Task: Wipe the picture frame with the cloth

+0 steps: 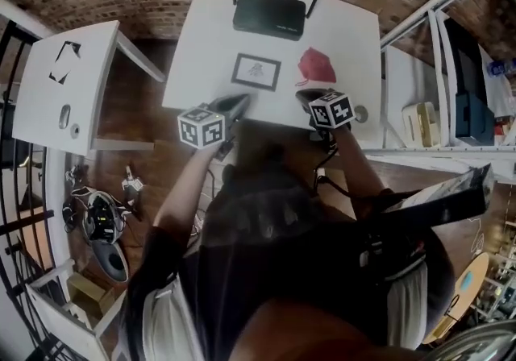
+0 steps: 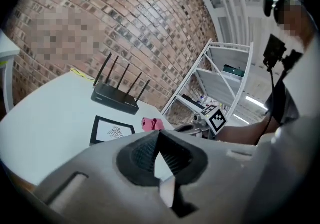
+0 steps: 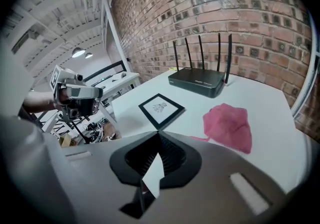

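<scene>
The picture frame point(image 1: 256, 71) lies flat on the white table point(image 1: 347, 37); the pink cloth point(image 1: 316, 66) sits just beside it (a router point(image 1: 269, 14) stands behind); the left gripper point(image 2: 159, 134) and right gripper point(image 3: 159, 135) hover at the near edge, jaws pressed together, holding nothing.

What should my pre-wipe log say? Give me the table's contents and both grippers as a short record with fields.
table: white, bears the three items below
picture frame: flat, mid-table, black border, nothing on it
cloth: red, crumpled, right of the frame in the head view, apart from it
router: black, antennas up, far side behind the frame
left gripper: shut, empty, at the near edge
right gripper: shut, empty, just short of the cloth
wiping: not yet begun
</scene>
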### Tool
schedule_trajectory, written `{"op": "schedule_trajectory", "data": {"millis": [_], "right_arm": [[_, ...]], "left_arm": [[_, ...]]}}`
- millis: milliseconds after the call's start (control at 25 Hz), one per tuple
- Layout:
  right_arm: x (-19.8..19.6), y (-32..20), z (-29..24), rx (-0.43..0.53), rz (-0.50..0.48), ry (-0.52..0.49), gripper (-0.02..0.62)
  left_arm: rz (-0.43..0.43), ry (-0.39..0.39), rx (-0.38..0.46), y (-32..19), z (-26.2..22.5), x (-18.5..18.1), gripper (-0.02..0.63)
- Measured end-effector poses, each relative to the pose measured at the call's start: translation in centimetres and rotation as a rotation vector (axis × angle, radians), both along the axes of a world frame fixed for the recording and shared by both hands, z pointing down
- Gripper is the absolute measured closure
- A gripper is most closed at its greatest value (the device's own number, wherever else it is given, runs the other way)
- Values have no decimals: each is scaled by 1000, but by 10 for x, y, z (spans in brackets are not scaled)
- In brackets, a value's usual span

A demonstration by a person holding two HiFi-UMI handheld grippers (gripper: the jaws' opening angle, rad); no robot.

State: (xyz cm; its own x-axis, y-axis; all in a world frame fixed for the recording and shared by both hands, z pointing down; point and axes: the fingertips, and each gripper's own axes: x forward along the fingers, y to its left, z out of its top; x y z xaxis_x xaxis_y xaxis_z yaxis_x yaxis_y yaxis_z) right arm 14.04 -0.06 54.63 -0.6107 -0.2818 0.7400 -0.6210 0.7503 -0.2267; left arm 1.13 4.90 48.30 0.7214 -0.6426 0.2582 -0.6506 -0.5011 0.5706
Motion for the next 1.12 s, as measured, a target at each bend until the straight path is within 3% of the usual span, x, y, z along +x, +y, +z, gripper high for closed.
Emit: {"op": "schedule_trajectory", "data": {"millis": [280, 480, 720, 1120], "right_arm": [[-55, 30, -8, -19, -70, -66, 594], [-76, 44, -11, -54, -23, -144, 594], [-94, 45, -11, -93, 23, -170, 594], [-95, 84, -9, -128, 87, -207, 594]], "left_arm": [[-13, -32, 89, 3, -7, -30, 604], [19, 5, 60, 18, -1, -41, 604], [0, 32, 15, 38, 15, -58, 604], [103, 38, -42, 67, 31, -48, 604]]}}
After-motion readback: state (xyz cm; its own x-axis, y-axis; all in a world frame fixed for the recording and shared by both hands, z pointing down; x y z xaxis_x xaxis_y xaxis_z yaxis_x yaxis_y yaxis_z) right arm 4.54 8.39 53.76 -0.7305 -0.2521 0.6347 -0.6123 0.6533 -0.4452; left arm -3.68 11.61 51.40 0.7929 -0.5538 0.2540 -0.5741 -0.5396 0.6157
